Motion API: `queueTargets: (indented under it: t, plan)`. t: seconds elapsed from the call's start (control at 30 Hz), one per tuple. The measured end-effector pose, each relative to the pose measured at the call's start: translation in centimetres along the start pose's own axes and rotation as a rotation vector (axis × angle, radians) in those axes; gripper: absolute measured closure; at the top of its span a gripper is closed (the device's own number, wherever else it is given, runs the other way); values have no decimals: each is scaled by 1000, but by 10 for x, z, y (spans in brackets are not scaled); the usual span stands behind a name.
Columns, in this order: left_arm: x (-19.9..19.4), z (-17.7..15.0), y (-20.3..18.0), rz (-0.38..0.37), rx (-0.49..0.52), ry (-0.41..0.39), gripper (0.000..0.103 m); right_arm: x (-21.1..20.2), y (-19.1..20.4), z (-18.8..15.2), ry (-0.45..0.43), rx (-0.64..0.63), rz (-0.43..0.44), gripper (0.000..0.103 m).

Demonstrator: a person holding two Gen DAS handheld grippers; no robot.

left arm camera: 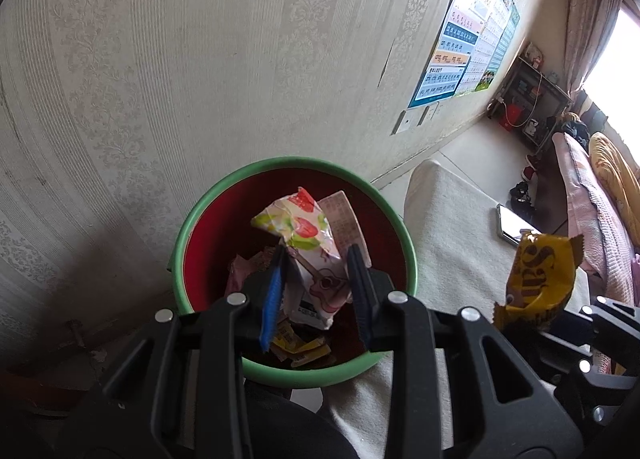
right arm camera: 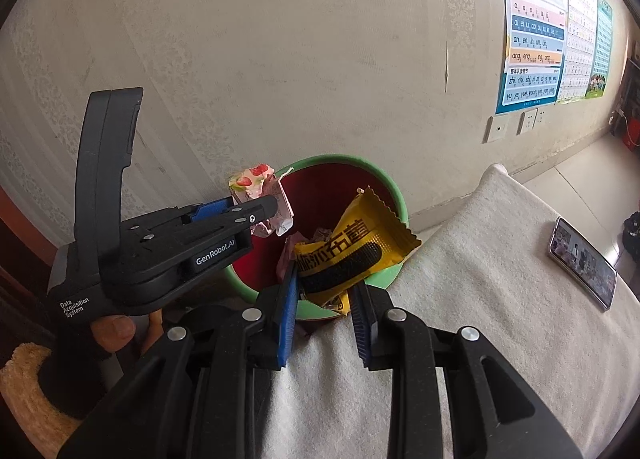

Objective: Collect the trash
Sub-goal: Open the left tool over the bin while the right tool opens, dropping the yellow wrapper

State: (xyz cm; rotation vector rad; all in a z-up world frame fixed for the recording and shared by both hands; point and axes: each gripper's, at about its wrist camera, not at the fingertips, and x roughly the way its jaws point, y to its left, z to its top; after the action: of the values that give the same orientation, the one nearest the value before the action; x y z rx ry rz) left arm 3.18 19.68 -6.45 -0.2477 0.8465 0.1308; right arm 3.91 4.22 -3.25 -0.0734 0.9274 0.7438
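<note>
A strawberry-print wrapper (left arm camera: 304, 243) was gripped between the left gripper's (left arm camera: 316, 287) fingers above the green-rimmed red bin (left arm camera: 192, 219). A yellow snack packet (right arm camera: 352, 247) was clamped by the right gripper (right arm camera: 326, 307) over the bin's near rim, beside a white-covered table (right arm camera: 460, 279).

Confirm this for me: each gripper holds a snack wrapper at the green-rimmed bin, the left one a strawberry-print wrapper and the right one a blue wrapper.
One detail is wrong: the right gripper holds a yellow wrapper, not a blue one; only its finger pads are blue. The right wrist view shows it plainly. The rest stands: the left gripper holds the strawberry-print wrapper over the green-rimmed bin.
</note>
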Motion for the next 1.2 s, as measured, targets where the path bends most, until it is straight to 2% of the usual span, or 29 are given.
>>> queueTargets:
  t: [0.53,1.2]
  plan:
    - [16,10,19,38,-6,27,73,21,3,3,37,-18,3,78]
    - [35,18,29,48,-25,61,73,44,10,7,85,-60,-16,78]
